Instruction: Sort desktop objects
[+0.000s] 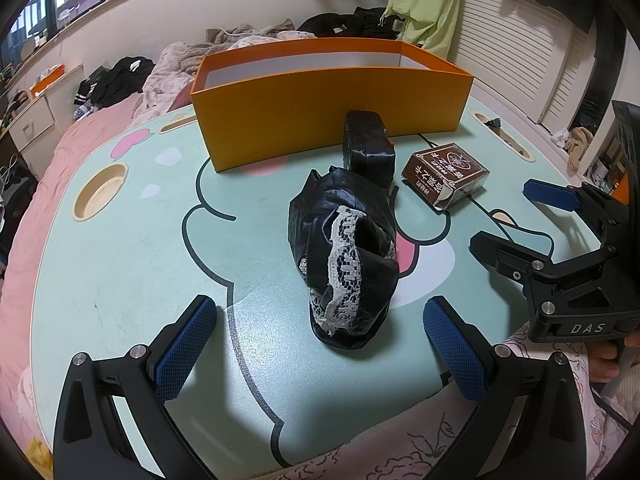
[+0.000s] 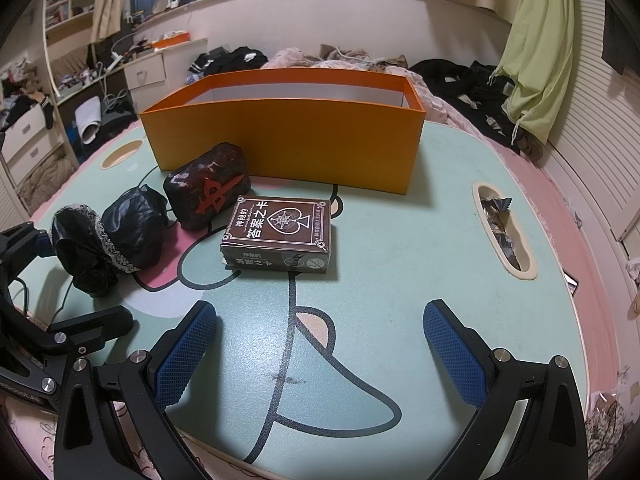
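Note:
An open orange box (image 1: 320, 116) (image 2: 288, 148) stands at the back of the mint-green lap table (image 1: 120, 264) (image 2: 400, 264). In front of it lie a black pouch with white lace trim (image 1: 346, 256) (image 2: 108, 240), a dark block with a red mark (image 1: 368, 148) (image 2: 208, 192) and a brown card box (image 1: 446, 174) (image 2: 280, 232). My left gripper (image 1: 320, 344) is open and empty, its fingers on either side of the pouch's near end. My right gripper (image 2: 320, 356) is open and empty, a little short of the card box; it also shows in the left wrist view (image 1: 520, 216).
The table has a round cup recess (image 1: 100, 196) at the left and a slot holding foil wrappers (image 2: 504, 232) at the right. The table sits on a pink bed (image 1: 28, 240) with piled clothes (image 2: 472, 80) behind the box.

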